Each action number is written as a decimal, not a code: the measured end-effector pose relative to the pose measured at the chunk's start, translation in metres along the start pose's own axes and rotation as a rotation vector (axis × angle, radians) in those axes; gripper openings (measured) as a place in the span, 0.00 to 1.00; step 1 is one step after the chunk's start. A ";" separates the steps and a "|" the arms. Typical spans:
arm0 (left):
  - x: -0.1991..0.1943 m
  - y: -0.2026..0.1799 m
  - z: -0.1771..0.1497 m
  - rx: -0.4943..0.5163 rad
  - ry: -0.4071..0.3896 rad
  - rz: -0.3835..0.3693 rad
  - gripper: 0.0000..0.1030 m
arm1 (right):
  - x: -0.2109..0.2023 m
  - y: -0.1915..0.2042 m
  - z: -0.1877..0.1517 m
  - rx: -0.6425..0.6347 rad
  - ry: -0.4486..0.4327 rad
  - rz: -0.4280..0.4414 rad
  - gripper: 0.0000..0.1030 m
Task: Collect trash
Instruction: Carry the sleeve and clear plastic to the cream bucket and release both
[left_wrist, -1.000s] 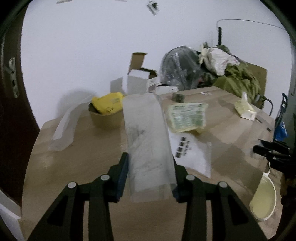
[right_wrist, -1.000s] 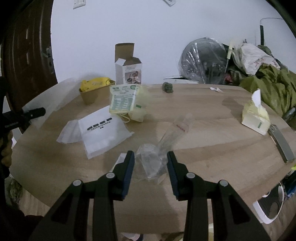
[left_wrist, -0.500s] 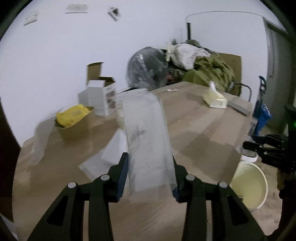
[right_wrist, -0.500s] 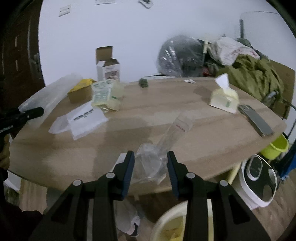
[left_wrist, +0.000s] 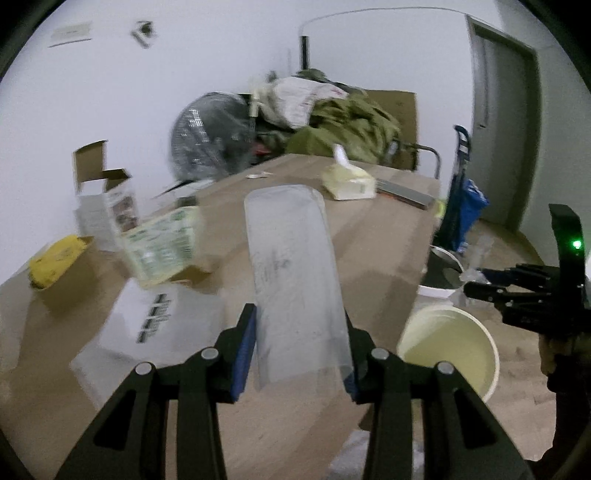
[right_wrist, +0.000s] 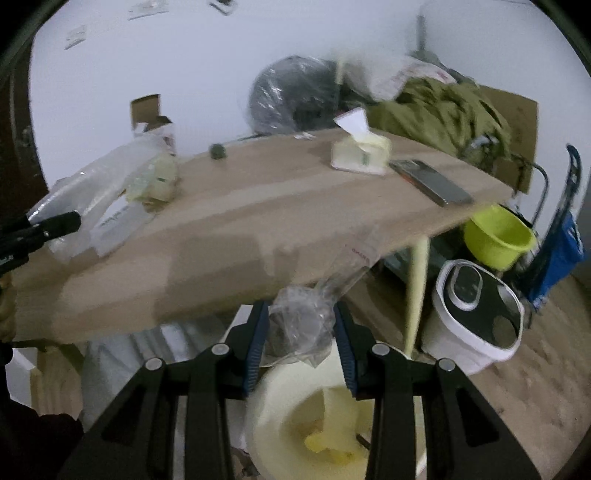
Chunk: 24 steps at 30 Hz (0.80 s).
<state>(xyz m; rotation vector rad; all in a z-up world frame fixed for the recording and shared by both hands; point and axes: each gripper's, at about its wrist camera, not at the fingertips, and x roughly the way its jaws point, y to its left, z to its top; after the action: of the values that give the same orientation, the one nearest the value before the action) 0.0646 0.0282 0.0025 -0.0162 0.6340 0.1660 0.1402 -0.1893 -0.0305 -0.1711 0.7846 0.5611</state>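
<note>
My left gripper (left_wrist: 300, 349) is shut on a long clear plastic sleeve (left_wrist: 291, 266) and holds it above the wooden table (left_wrist: 373, 254). My right gripper (right_wrist: 300, 341) is shut on a crumpled clear plastic bag (right_wrist: 301, 323) past the table's edge, just above a cream trash bucket (right_wrist: 295, 417) on the floor. The bucket also shows in the left wrist view (left_wrist: 448, 350), with the right gripper (left_wrist: 476, 282) above its far rim. More trash lies on the table: a green-printed packet (left_wrist: 162, 243), a white mailer bag (left_wrist: 155, 321) and a yellow wrapper in a paper bowl (left_wrist: 55, 262).
A tissue box (right_wrist: 360, 153), a phone (right_wrist: 430, 182) and an open white carton (left_wrist: 105, 199) sit on the table. Beside the table on the floor stand a white appliance (right_wrist: 476, 314), a lime tub (right_wrist: 496, 234) and a blue trolley (right_wrist: 563, 236). A bagged fan and clothes pile up behind.
Both grippers swung right, off the table side toward the floor bucket, each still holding its plastic. The right gripper now hangs over the bucket.
</note>
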 end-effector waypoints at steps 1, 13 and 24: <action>0.004 -0.007 0.001 0.016 0.003 -0.021 0.39 | -0.001 -0.004 -0.004 0.007 0.006 -0.011 0.33; 0.038 -0.082 0.000 0.164 0.064 -0.201 0.39 | -0.008 -0.058 -0.050 0.145 0.069 -0.118 0.51; 0.081 -0.158 -0.014 0.275 0.193 -0.370 0.41 | -0.026 -0.096 -0.076 0.222 0.072 -0.186 0.51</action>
<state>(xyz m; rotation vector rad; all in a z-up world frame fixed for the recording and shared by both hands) 0.1459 -0.1159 -0.0619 0.1164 0.8307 -0.2841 0.1301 -0.3071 -0.0713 -0.0585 0.8849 0.2906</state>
